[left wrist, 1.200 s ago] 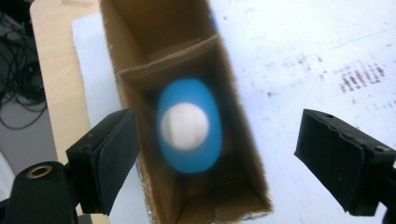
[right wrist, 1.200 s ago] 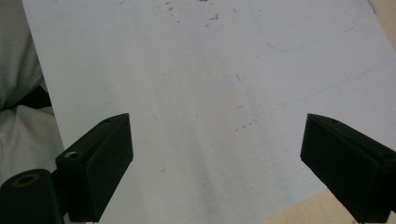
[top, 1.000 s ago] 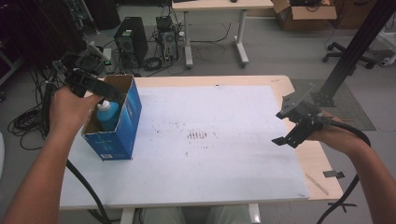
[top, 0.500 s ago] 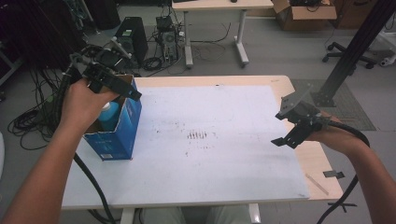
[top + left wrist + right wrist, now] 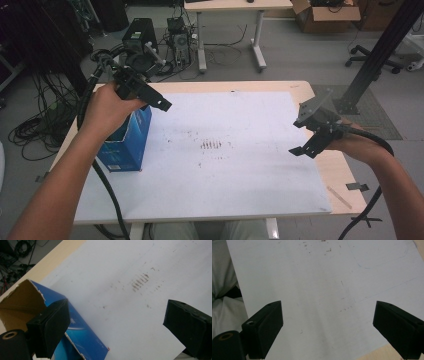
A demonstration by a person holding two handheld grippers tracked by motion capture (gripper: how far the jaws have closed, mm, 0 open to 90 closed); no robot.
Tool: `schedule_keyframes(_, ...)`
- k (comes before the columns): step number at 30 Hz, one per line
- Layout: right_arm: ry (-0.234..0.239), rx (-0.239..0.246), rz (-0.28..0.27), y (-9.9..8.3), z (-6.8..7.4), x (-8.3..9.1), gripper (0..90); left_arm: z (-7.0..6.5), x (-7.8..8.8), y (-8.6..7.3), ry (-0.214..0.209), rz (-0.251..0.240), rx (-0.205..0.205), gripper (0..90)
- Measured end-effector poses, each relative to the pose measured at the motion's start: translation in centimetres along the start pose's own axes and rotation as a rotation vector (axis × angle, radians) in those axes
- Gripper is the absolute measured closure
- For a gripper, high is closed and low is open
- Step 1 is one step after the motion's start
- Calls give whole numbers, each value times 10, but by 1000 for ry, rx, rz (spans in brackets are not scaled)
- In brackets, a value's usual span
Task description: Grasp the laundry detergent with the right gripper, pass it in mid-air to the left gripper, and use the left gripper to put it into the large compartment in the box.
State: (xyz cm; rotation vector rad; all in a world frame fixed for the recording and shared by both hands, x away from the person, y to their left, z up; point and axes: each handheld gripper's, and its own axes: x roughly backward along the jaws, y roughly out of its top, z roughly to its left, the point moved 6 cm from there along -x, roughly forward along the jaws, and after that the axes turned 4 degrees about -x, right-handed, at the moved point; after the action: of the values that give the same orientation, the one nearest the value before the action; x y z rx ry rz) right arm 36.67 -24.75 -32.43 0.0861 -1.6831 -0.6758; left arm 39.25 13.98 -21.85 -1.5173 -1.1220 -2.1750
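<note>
The blue box point(image 5: 125, 142) stands open-topped at the desk's point(image 5: 240, 200) left edge; the left tongs point(image 5: 150, 97), just opening and empty, hang above it, apparently after a drop. The right tongs point(image 5: 312, 142) wait apart, empty.

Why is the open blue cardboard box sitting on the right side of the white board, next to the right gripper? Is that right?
Not quite. The open blue cardboard box sits on the left side of the white board, under the left gripper. The high view shows it. The right gripper hovers over the board's right edge with nothing between its jaws.
</note>
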Motion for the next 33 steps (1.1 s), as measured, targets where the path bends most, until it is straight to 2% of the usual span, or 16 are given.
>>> schedule_keyframes(3, 1, 1, 1, 1, 0, -1, 91, -4, -2, 4, -8, -3, -16, 74)
schedule_keyframes(5, 1, 0, 1, 1, 0, -1, 90, -7, -3, 8, -14, -3, -38, 74)
schedule_keyframes(6, 3, -2, 2, 1, -1, -1, 90, -11, -6, 12, -22, 0, -64, 74)
schedule_keyframes(8, 3, -5, 4, 2, -2, -1, 90, -13, -7, 14, -27, 3, -75, 74)
schedule_keyframes(9, 4, -6, 4, 2, -2, -1, 90, -18, -10, 18, -35, 6, -105, 74)
schedule_keyframes(12, 4, -8, 2, 4, -5, 0, 89, -27, -16, 23, -52, 13, -152, 74)
schedule_keyframes(13, 4, -9, 2, 4, -5, 0, 89, -27, -16, 23, -52, 13, -152, 74)
schedule_keyframes(16, 4, -11, -1, 6, -7, -1, 88, -36, -20, 27, -70, 21, -217, 75)
schedule_keyframes(17, 6, -12, -2, 7, -8, -1, 88, -43, -22, 29, -84, 25, -250, 77)
schedule_keyframes(18, 7, -11, 0, 8, -9, -1, 88, -43, -22, 29, -84, 25, -250, 77)
schedule_keyframes(21, 9, -12, -1, 10, -11, -2, 88, -54, -27, 33, -100, 34, -292, 78)
schedule_keyframes(22, 9, -12, -1, 10, -11, -2, 88, -54, -27, 33, -100, 34, -292, 78)
schedule_keyframes(25, 11, -12, -5, 14, -14, -2, 88, -64, -31, 36, -115, 42, -334, 78)
schedule_keyframes(29, 12, -9, -5, 17, -15, -3, 88, -70, -34, 38, -130, 44, -364, 78)
schedule_keyframes(32, 13, -2, -7, 20, -16, -4, 88, -77, -37, 40, -152, 50, -400, 78)
schedule_keyframes(33, 13, -4, -2, 21, -17, -4, 88, -82, -39, 40, -167, 55, -428, 78)
